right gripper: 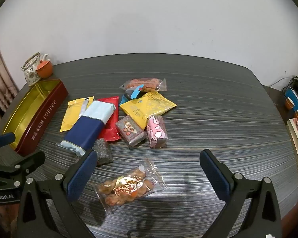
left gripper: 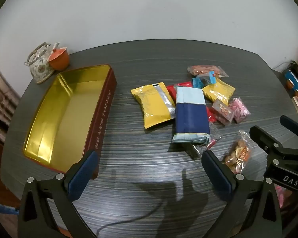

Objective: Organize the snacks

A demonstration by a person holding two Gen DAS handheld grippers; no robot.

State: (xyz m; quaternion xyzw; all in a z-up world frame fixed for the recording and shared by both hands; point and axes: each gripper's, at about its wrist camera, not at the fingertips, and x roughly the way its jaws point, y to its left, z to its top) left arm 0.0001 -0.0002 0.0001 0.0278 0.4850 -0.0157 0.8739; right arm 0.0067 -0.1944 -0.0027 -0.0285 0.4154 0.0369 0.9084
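so far nothing's packed: the toffee tin (left gripper: 69,107) sits empty while every snack (right gripper: 129,188) lies on the desk (right gripper: 218,119); both my grippers' fingers (left gripper: 83,170) gape wide, holding nothing.

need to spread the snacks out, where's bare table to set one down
Bare table lies right of the snack pile and behind it to the far edge. A narrower strip runs between the tin and the pile. The tin is empty. The pile is crowded, packets overlapping. Teapot and cup fill the far-left corner.
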